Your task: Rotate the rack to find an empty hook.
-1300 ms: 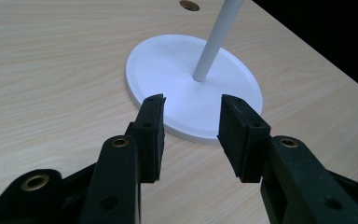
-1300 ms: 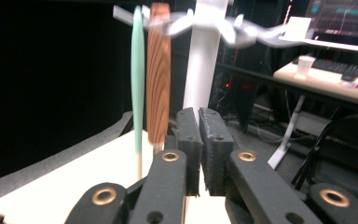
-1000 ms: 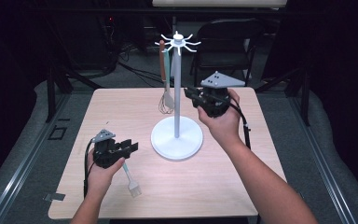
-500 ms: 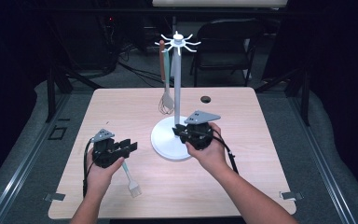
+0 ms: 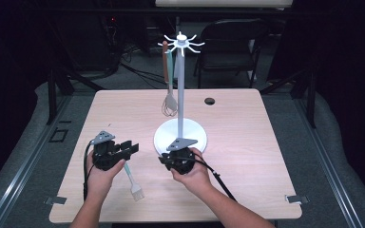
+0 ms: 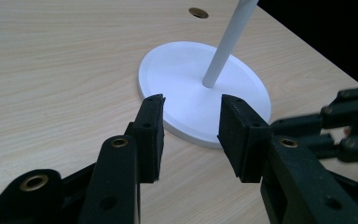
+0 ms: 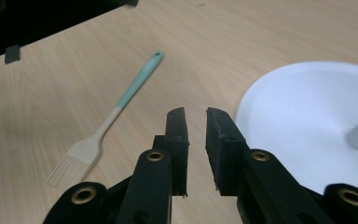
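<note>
A white utensil stand (image 5: 180, 90) rises from a round base (image 5: 196, 133) at the table's middle, and a whisk (image 5: 169, 103) with a brown handle hangs from its top spokes. A pastry brush (image 5: 132, 183) with a teal handle and pale bristles lies flat near the front left. My left gripper (image 5: 132, 147) hovers just above the brush handle, open and empty, its jaws (image 6: 192, 100) facing the base (image 6: 191, 79). My right gripper (image 5: 165, 161) sits low in front of the base, jaws a narrow gap apart with nothing between them (image 7: 196, 114). The brush (image 7: 109, 126) lies to their left.
The light wooden table (image 5: 266, 156) has a small round hole (image 5: 210, 100) behind the stand. A dark chair (image 5: 228, 47) and cables stand beyond the far edge. My left gripper's body (image 7: 51, 18) crosses the top left of the right gripper view.
My right gripper has come down from beside the stand's pole, toward me and to the left, to just in front of the base. The left gripper and the brush have not moved.
</note>
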Tool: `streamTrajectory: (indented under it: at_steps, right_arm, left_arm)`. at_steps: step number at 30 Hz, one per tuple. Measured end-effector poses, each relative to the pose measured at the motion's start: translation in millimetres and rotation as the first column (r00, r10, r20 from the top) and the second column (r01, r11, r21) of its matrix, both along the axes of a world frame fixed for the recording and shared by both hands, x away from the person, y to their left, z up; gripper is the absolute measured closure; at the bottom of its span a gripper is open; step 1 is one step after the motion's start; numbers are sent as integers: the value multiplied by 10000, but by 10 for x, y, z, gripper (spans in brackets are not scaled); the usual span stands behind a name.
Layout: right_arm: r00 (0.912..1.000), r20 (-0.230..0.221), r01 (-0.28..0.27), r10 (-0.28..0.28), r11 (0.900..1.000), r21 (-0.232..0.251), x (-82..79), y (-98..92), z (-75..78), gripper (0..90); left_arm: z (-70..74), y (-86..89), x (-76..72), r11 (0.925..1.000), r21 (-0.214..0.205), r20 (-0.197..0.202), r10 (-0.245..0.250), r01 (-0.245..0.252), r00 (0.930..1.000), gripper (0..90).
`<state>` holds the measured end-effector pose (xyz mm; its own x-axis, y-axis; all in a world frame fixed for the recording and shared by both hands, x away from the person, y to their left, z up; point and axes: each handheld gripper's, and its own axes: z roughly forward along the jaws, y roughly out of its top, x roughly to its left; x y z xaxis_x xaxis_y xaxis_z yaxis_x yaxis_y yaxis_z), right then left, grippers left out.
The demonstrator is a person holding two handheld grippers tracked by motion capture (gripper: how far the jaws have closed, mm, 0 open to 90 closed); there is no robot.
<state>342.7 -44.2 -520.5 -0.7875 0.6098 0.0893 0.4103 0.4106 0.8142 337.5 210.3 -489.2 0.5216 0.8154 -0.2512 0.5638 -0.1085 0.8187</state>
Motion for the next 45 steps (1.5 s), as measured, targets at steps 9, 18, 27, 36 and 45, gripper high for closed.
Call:
streamTrajectory:
  at_steps: [9, 18, 27, 36, 45]
  right_arm:
    - [9965, -491, -680, 672, 9975, -164, -113, 334, -255, 789]
    - [9900, -949, -1072, 1041, 9938, -280, -174, 709, -461, 766]
    - [9896, -971, -1096, 1062, 9935, -296, -217, 1001, -612, 703]
    - [9935, -727, -940, 881, 9922, -818, -245, 1006, -646, 803]
    - [9948, -880, -613, 514, 9916, -1142, -258, 306, -607, 828]
  left_arm:
    - [-17, -12, 7, 10000, 42, -25, 9, -9, 10000, 607]
    - [-34, -24, 12, 9999, 146, -83, -40, 41, 10000, 606]
    - [-42, -13, 2, 9998, 201, -74, -53, 55, 10000, 607]
    - [-41, 12, -17, 9998, 177, -95, 73, -72, 9999, 607]
    - [-55, -27, -17, 9999, 142, -140, 23, -21, 9999, 607]
